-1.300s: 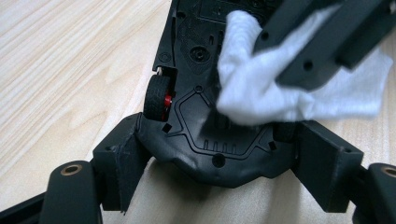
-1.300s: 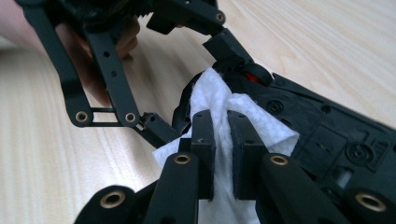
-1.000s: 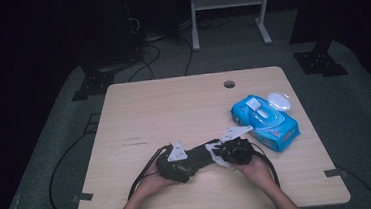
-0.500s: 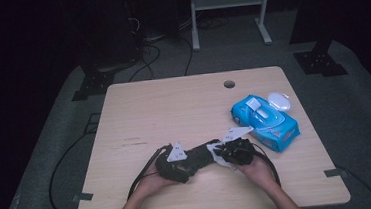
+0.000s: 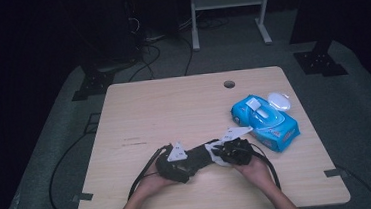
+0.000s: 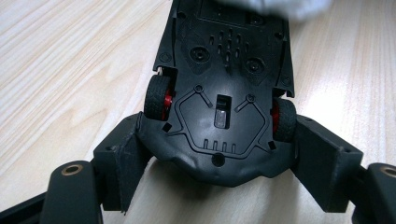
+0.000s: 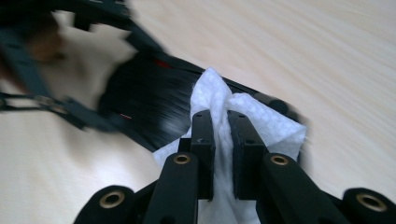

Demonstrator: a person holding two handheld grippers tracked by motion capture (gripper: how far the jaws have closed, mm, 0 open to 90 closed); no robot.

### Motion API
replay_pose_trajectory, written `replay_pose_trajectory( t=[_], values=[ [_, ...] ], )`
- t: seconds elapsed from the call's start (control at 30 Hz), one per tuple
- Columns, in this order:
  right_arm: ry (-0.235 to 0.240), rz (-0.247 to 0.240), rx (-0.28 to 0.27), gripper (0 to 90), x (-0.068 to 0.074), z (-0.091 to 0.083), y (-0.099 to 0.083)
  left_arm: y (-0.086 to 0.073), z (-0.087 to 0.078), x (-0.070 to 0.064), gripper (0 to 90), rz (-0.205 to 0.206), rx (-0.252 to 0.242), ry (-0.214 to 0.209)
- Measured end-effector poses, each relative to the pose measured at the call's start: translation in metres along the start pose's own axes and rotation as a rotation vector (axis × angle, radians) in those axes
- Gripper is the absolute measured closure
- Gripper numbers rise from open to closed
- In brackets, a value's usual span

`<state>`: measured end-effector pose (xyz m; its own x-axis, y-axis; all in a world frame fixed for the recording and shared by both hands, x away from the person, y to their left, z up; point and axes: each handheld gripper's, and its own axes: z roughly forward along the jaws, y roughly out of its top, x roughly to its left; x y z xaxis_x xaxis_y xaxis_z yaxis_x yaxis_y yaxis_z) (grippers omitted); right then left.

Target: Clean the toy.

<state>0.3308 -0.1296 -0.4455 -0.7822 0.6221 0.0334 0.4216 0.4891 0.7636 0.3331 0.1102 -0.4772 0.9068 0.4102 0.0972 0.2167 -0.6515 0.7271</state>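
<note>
1. Toy car (image 6: 223, 95) — belly-up, low on the tabletop (image 5: 174, 110), clamped at its sides by the left tool (image 6: 219, 158).
2. Wipe (image 7: 252, 121) — pinched in the right tool (image 7: 219, 135), pressed to the car.
3. Blue wipes pack (image 5: 265, 121) lies well right.

dark room, wooden table (image 5: 173, 105), grey floor (image 5: 364, 100)
</note>
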Motion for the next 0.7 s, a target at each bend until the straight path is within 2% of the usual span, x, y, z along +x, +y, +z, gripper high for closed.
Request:
replay_pose_trajectory(
  t=[0.1, 0.17, 0.33, 0.7],
  values=[
    [0.053, -0.045, 0.009, 80.6, 0.017, 0.012, 0.004, 0.0, 0.0, -0.001, 24.3, 0.009, 0.002, 0.001],
    [0.044, -0.08, 0.009, 80.6, 0.023, 0.015, 0.005, -0.001, 0.0, -0.001, 24.3, 0.006, -0.001, 0.0],
    [0.074, -0.016, -0.002, 80.7, 0.013, 0.013, 0.002, -0.001, 0.0, 0.0, 23.9, -0.012, -0.009, -0.009],
    [0.058, -0.004, -0.006, 80.7, 0.011, 0.012, 0.002, 0.0, 0.001, -0.001, 24.1, -0.006, -0.005, 0.001]
  ],
)
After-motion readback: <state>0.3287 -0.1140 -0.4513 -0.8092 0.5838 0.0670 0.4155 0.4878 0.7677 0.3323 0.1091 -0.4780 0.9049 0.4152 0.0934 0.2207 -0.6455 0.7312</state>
